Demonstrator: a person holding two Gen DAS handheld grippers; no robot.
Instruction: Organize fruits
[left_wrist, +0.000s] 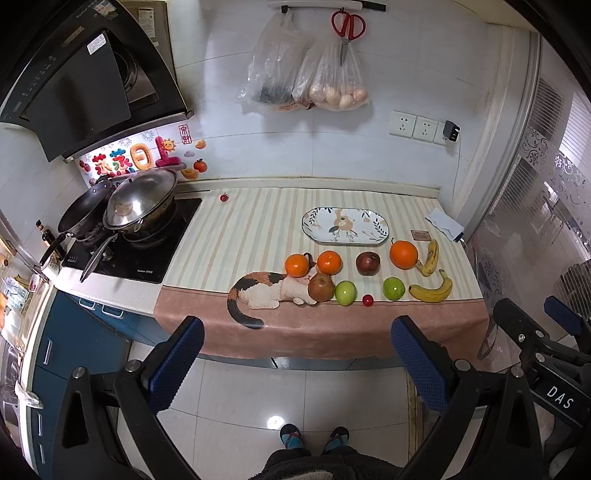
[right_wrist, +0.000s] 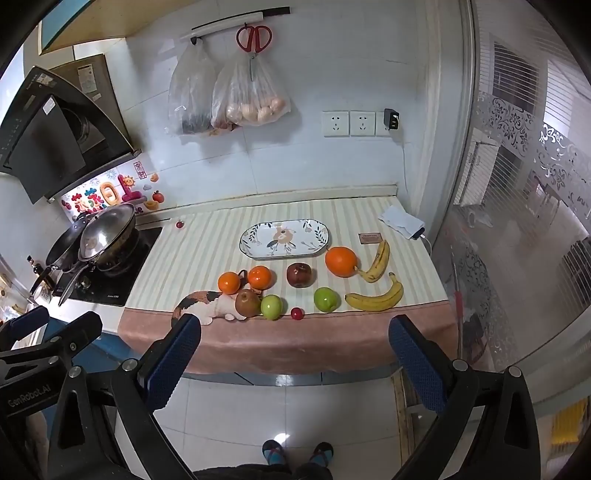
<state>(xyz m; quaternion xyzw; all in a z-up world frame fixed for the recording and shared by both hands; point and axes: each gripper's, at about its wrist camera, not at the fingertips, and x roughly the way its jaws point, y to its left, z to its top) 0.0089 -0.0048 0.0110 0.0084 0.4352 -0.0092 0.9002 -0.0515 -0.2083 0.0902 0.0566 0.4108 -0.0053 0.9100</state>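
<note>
Both the left gripper and the right gripper hang released, holding nothing, short of the counter. Landmark: the oval plate, long axis left-right. Far left of it stand two woks. Before it lie three oranges, two dark apples, two green apples, one cherry tomato; right, two bananas, one pointing away, one crosswise.

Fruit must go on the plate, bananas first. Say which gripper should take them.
Right, probably. The bananas lie at the cloth's right end, nearer the right gripper; both grippers are open and empty, the left gripper further left.
</note>
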